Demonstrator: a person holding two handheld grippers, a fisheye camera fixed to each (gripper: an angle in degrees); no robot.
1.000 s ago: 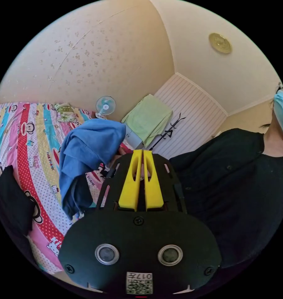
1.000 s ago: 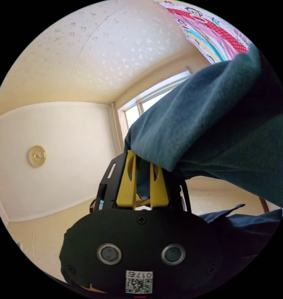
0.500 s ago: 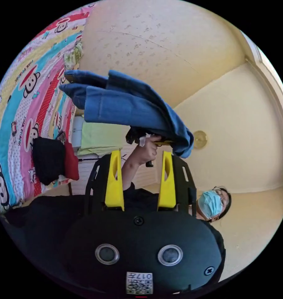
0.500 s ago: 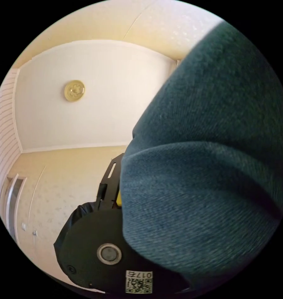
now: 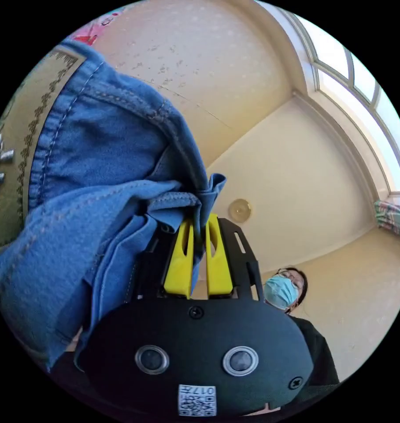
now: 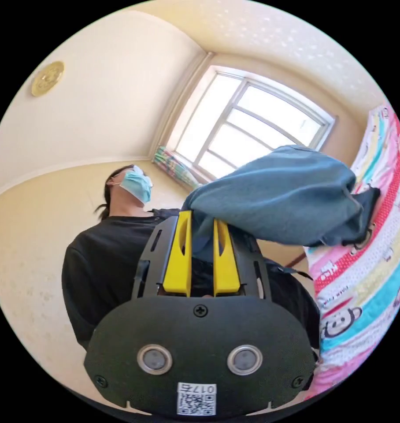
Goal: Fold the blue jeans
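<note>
left gripper [image 5: 199, 220] has its jaws pinching a seamed edge of the blue jeans [image 5: 98, 176]; right gripper [image 6: 202, 220] pinches another part, cloth hanging over the bed [image 6: 367, 282]. lifting step; next, spread it flat on the bed.

Both views bright, daylight from the white-framed window [image 6: 253, 128], panes blown out to near white. Heavy fisheye bending at the edges with a black circular vignette. Close blue denim jeans [image 5: 98, 176] slightly soft; underside of the denim in the right gripper view shadowed.
</note>
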